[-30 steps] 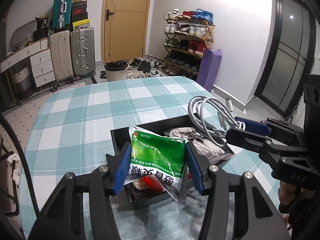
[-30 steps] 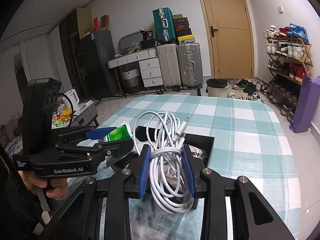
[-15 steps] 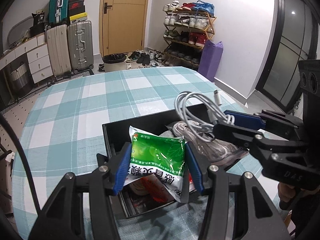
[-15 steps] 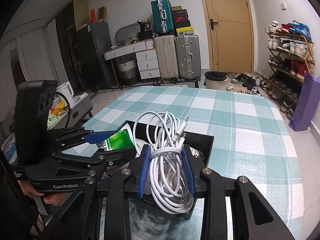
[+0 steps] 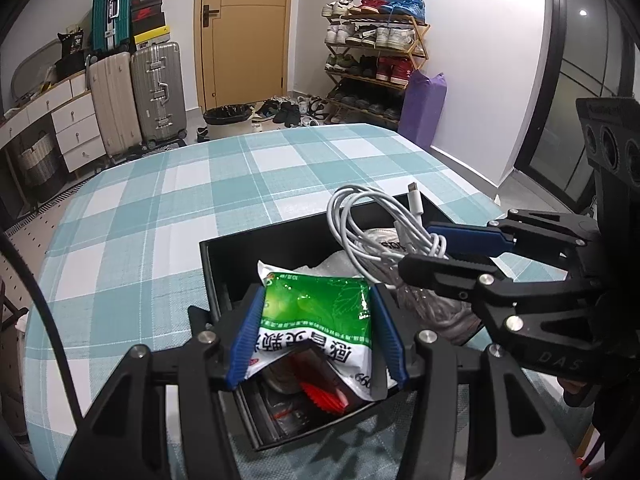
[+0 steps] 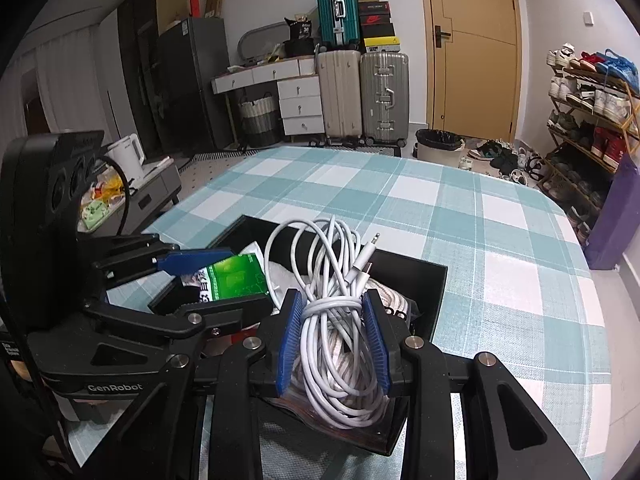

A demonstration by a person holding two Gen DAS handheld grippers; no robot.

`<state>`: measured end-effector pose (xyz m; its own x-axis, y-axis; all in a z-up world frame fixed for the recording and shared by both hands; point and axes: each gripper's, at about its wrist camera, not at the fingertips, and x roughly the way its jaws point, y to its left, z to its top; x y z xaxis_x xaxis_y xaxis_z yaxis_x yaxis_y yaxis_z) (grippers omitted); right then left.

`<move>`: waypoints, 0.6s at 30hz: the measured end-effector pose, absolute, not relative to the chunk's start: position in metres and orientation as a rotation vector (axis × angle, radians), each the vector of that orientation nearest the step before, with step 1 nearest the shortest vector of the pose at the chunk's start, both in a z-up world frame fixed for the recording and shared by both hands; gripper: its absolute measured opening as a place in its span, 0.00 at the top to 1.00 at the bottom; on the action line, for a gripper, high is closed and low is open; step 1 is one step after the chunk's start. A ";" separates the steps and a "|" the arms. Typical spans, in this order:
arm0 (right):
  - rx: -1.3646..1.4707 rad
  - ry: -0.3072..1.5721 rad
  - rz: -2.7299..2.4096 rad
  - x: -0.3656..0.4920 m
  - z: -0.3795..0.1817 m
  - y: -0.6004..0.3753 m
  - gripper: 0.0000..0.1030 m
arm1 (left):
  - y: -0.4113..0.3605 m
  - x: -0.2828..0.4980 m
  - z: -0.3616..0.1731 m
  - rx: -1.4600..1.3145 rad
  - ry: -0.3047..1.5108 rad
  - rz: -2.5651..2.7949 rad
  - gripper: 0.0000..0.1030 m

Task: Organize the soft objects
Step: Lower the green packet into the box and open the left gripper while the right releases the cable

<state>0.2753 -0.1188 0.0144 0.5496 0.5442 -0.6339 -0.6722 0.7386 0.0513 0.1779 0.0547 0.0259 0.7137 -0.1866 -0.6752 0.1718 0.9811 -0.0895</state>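
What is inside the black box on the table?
In the black box lie a clear bag of white rope, something white and crinkly and something red. The green packet and white cable, both held above, hide the rest.

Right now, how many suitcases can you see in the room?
3. A green suitcase sits up high on the pile; a beige suitcase and a silver suitcase stand side by side on the floor below. More may be hidden.

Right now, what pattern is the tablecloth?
The tablecloth is a teal-and-white plaid check, clearest in the right wrist view.
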 end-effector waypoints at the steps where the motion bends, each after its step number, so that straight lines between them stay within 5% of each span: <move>1: -0.209 0.677 0.727 0.276 0.013 -0.119 0.69 | 0.055 0.178 0.026 -0.020 0.751 -0.198 0.49; 8: -0.211 0.679 0.720 0.276 0.011 -0.121 0.69 | 0.054 0.178 0.026 -0.026 0.747 -0.209 0.42; 13: -0.194 0.655 0.700 0.270 0.018 -0.131 0.63 | 0.052 0.173 0.031 -0.032 0.733 -0.221 0.20; 18: -0.176 0.617 0.700 0.258 0.029 -0.148 0.46 | 0.053 0.163 0.039 -0.041 0.705 -0.224 0.02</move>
<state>0.2578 -0.1481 0.0285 0.5964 0.5494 -0.5852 -0.6500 0.7583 0.0494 0.1628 0.0531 0.0390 0.7384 -0.2178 -0.6382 0.1900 0.9753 -0.1129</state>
